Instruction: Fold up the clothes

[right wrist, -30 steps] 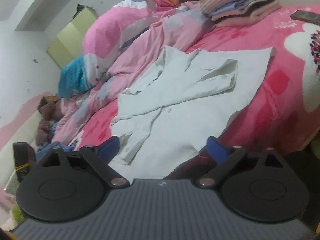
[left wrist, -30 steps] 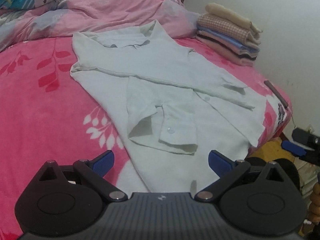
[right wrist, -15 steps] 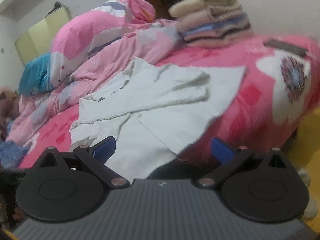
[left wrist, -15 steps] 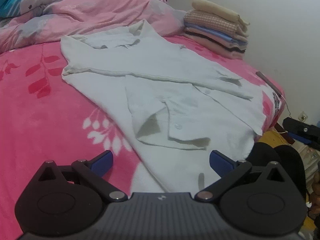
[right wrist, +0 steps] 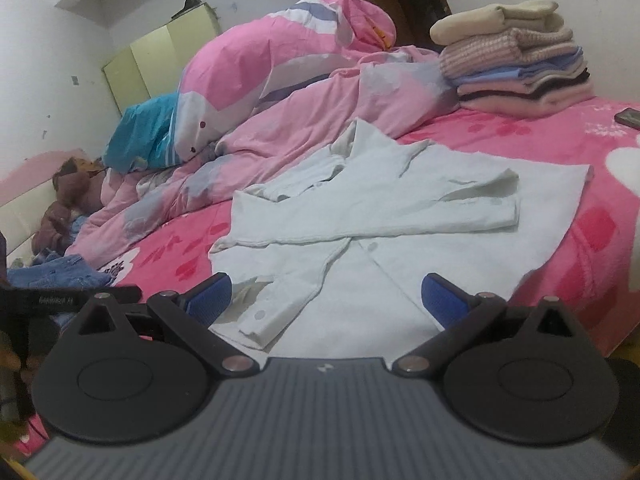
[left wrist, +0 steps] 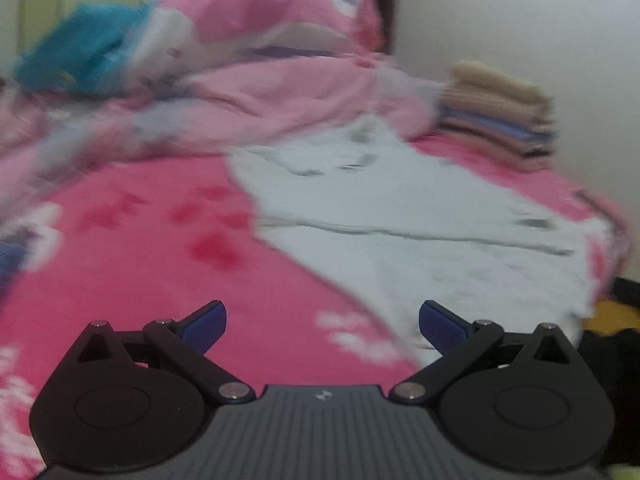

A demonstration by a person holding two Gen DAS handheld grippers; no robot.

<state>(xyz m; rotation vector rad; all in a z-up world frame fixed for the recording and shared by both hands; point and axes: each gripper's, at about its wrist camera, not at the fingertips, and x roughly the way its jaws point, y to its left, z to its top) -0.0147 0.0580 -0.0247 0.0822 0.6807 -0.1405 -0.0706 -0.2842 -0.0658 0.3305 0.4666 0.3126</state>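
The left wrist view is smeared by blur, so creases, buttons and cuffs of the shirt (left wrist: 420,216) cannot be made out there; its near corner is cut off behind the right-hand finger, and the bed edge at the right is only a dark patch. In the right wrist view the shirt's (right wrist: 384,216) near hem is hidden behind the gripper body, and a dark object (right wrist: 629,117) on the bed at the far right is cut off by the frame; what it is cannot be told.

The shirt is pale, almost white, and lies flat on the pink flowered bed (right wrist: 600,168), collar toward the heaped pink quilt (right wrist: 320,120); both long sleeves are folded across the body, one cuff toward the right, the other toward the near left, each with a button showing.

A stack of folded clothes (right wrist: 516,68) sits on the bed beyond the shirt, near but apart from it.

The left gripper (left wrist: 322,318) has its fingers spread wide and empty; the right gripper (right wrist: 326,294) likewise has its fingers spread apart, holding nothing, just over the shirt's near part.
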